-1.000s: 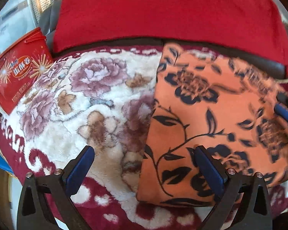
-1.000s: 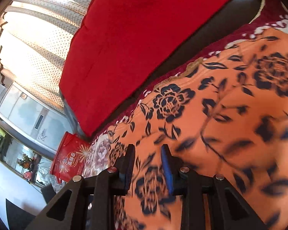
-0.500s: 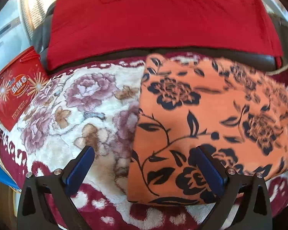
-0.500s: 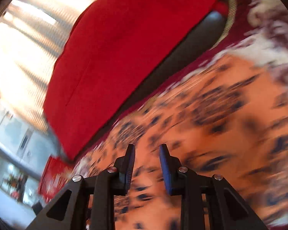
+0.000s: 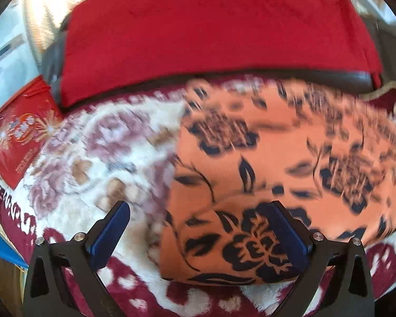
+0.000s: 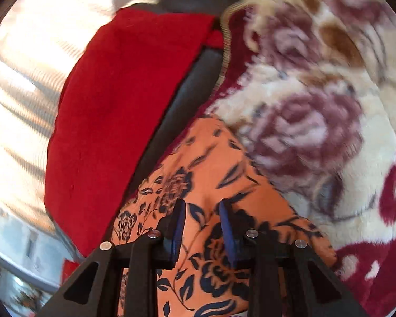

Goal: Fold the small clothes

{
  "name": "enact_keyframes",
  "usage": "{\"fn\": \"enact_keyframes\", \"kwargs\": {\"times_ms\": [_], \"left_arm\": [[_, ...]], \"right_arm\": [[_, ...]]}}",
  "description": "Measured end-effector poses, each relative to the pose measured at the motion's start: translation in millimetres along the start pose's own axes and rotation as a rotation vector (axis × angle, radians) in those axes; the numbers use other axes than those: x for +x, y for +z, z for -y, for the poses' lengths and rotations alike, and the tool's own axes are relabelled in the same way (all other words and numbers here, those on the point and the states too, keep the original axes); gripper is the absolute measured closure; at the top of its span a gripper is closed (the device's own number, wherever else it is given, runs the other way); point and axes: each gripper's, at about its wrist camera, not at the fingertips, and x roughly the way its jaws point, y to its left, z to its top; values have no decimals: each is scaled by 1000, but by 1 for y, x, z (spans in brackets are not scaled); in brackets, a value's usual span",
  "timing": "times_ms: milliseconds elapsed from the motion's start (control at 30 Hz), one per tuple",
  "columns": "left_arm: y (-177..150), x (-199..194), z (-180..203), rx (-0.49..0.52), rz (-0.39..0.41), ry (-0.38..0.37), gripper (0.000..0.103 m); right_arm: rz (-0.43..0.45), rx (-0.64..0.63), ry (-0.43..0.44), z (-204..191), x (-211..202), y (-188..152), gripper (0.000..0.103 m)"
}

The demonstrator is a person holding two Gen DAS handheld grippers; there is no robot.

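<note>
Left wrist view: the left gripper (image 5: 198, 235) hovers with its jaws spread wide and nothing pressed between the blue pads (image 5: 111, 235), above the near left corner of the folded orange garment (image 5: 277, 163) with a dark floral print. The garment lies flat on the right part of a plush floral blanket (image 5: 97, 158), its far edge near the blanket's back border. A red cloth (image 5: 211, 31) drapes the dark sofa back (image 5: 330, 75) behind; a red printed bag (image 5: 18, 137) stands at the blanket's left edge. Right wrist view: the right gripper (image 6: 202, 227) holds its jaws narrowly apart over the garment's right end (image 6: 211, 163); whether the pads pinch fabric cannot be told.
</note>
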Motion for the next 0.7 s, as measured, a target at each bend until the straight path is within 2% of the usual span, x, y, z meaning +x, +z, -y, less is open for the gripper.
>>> {"fn": "enact_keyframes", "kwargs": {"times_ms": [67,167,233,333,433,500,600,700], "left_arm": [[0,6,2,4,-16,4,0],[1,2,-2,-19,-15,-13,0],[1,2,-3,-32,-16,-16,0],[3,-7,-5,-53,29,-21,0],[7,-14,-7,-63,85,-5,0],[8,-6,-4,-52,62,5,0],[5,18,2,-32,-40,7,0],[5,14,-4,-71,-32,-13,0]], "right_arm": [[-41,30,-8,7,9,0,73],[-48,20,-17,0,7,6,73],[-44,35,12,-6,12,16,72],[-18,41,16,-16,21,41,72],[-31,15,-8,-26,46,67,72],[-57,31,-39,-24,70,80,72],[-125,78,-99,-7,105,83,73],[-101,74,-75,-10,93,80,73]]}}
